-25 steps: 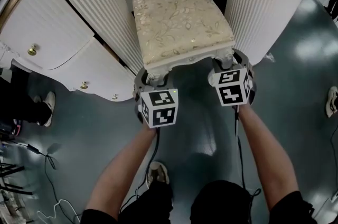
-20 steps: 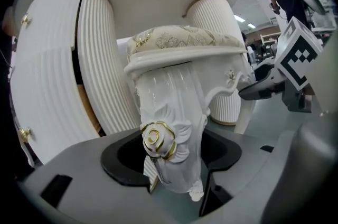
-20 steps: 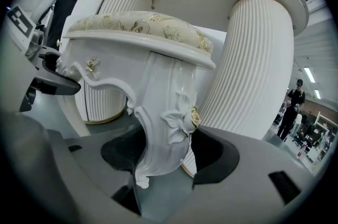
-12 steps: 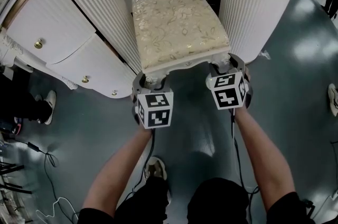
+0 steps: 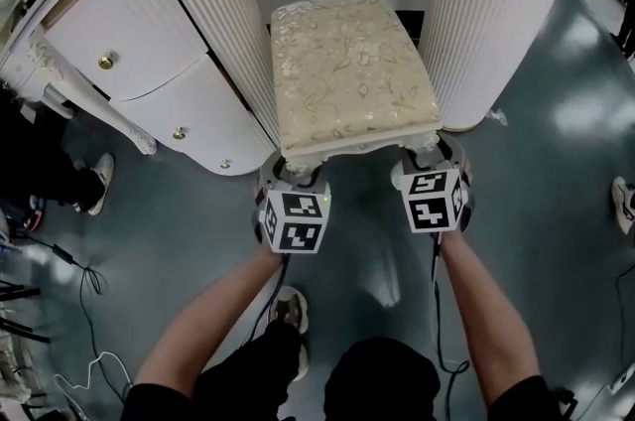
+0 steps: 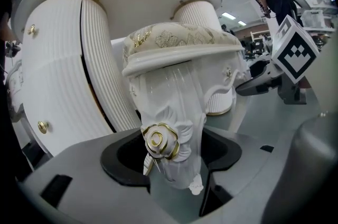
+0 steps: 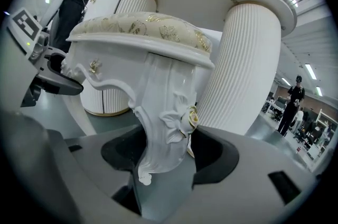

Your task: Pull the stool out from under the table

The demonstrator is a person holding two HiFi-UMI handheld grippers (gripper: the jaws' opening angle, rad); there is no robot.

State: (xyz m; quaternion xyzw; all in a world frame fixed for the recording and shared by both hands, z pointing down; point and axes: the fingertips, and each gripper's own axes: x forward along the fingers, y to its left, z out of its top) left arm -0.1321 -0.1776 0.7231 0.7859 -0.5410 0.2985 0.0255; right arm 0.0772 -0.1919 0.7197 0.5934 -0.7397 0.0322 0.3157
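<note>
The stool (image 5: pixel 352 76) has a cream floral cushion and white carved legs; it stands between the table's two fluted white pedestals, its front edge sticking out toward me. My left gripper (image 5: pixel 291 173) is shut on the stool's front left leg (image 6: pixel 170 128), whose gold-edged rose sits between the jaws (image 6: pixel 171 157). My right gripper (image 5: pixel 429 154) is shut on the front right leg (image 7: pixel 165 112), which fills the gap between its jaws (image 7: pixel 163 157). The rear legs are hidden under the seat.
The white table's left pedestal (image 5: pixel 213 2) and right pedestal (image 5: pixel 496 12) flank the stool closely. Curved drawers with gold knobs (image 5: pixel 106 62) bulge out at left. Cables (image 5: pixel 79 280) and a bystander's shoe (image 5: pixel 97 181) lie on the glossy dark floor.
The stool has slid a little out from between the pedestals toward me, with both grippers still clamped on its front legs. The head view has tilted, showing more of the drawers.
</note>
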